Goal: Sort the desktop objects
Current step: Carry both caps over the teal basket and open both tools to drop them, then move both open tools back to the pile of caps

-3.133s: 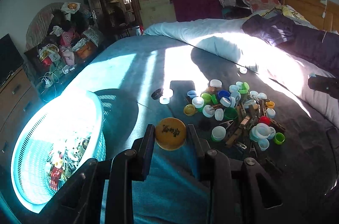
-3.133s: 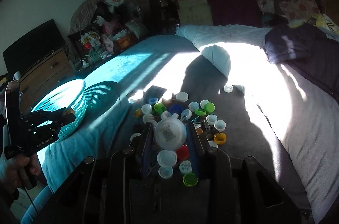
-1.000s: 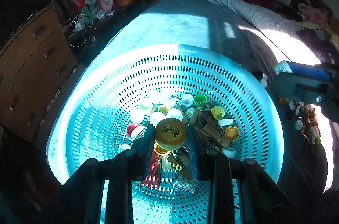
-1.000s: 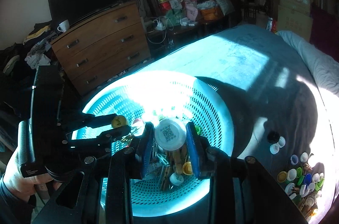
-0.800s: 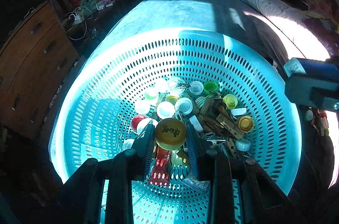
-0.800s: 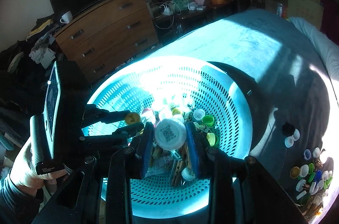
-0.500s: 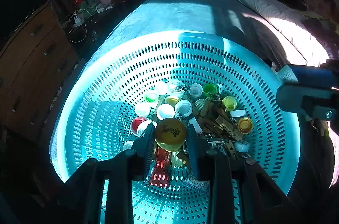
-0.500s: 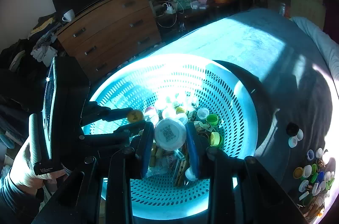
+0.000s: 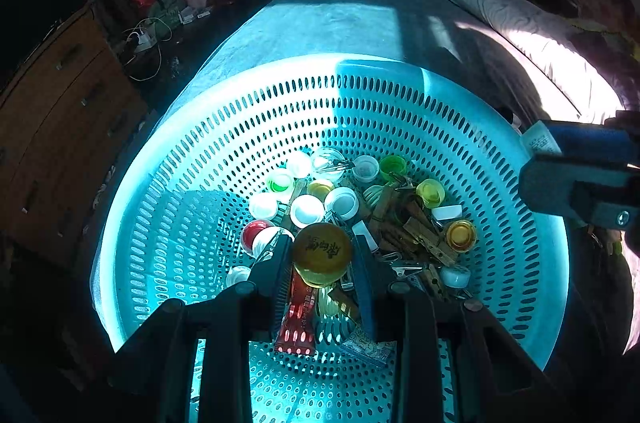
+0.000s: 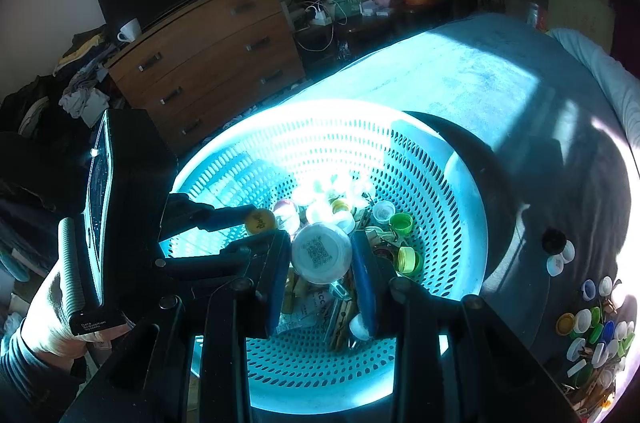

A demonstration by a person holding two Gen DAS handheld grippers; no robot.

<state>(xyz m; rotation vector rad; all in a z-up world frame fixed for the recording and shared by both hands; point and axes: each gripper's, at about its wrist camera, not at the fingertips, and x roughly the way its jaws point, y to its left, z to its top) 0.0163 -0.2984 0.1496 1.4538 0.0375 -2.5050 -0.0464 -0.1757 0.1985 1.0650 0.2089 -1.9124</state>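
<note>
Left gripper (image 10: 262, 229): black frame, ribbed handle, white label, blue pads. Right gripper (image 10: 322, 253): same black arms, round pivot screws. Grey ribbed cuff (image 10: 10, 359).

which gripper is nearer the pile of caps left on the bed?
Right. The right gripper is over the basket's side facing the cap pile; the left gripper is at the basket's far side.

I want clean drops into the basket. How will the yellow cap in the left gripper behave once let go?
The yellow cap looks like thin plastic, so probably light and stiff. Round and flat-topped, it may bounce or roll off the caps and clothespins heaped below. The basket wall should contain it.
</note>
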